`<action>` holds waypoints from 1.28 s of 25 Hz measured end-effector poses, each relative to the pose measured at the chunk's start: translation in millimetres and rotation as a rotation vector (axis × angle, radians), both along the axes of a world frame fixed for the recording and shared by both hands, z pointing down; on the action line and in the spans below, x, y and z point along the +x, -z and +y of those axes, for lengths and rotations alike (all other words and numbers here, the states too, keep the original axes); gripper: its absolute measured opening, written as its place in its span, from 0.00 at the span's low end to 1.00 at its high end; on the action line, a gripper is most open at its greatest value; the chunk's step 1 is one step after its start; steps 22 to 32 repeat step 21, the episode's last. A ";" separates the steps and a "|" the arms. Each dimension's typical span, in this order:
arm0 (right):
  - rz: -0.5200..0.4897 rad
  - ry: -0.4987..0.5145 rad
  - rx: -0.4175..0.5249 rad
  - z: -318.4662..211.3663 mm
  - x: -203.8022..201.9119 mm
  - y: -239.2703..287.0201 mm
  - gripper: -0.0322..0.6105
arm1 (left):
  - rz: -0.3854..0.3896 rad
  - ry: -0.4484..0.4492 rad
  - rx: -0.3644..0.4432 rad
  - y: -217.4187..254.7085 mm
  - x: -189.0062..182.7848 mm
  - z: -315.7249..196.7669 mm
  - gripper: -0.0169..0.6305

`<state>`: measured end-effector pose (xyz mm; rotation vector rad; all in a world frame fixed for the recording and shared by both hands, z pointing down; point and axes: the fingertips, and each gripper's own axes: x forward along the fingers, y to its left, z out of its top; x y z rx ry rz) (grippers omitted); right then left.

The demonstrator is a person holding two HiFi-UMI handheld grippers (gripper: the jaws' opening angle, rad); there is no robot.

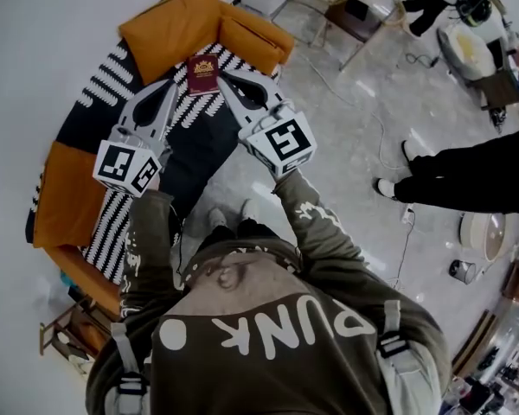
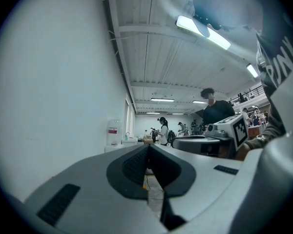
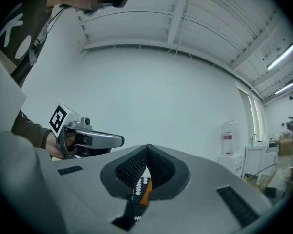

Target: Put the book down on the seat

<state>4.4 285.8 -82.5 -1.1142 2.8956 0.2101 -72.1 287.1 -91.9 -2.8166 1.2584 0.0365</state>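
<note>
A dark red book (image 1: 202, 74) with a gold emblem lies flat on the black-and-white striped sofa seat (image 1: 112, 80). My left gripper (image 1: 175, 83) hovers just left of the book and my right gripper (image 1: 221, 77) just right of it, both held level above the seat. In the left gripper view the jaws of the left gripper (image 2: 148, 146) meet at the tip with nothing between them. The right gripper (image 3: 147, 146) is shut and empty too, and a strip of the striped seat and orange fabric shows below its jaws. Neither gripper touches the book.
Orange cushions (image 1: 169, 26) (image 1: 253, 33) stand at the back of the sofa, and another orange cushion (image 1: 65, 197) lies at its left end. A person in black trousers (image 1: 467, 175) stands on the tiled floor at the right. A white wall with a water dispenser (image 3: 227, 140) lies ahead.
</note>
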 end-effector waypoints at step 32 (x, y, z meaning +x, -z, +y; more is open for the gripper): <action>0.005 -0.006 0.025 3.7 -4.5 10.0 0.06 | 0.000 0.005 0.018 4.3 -9.7 3.8 0.03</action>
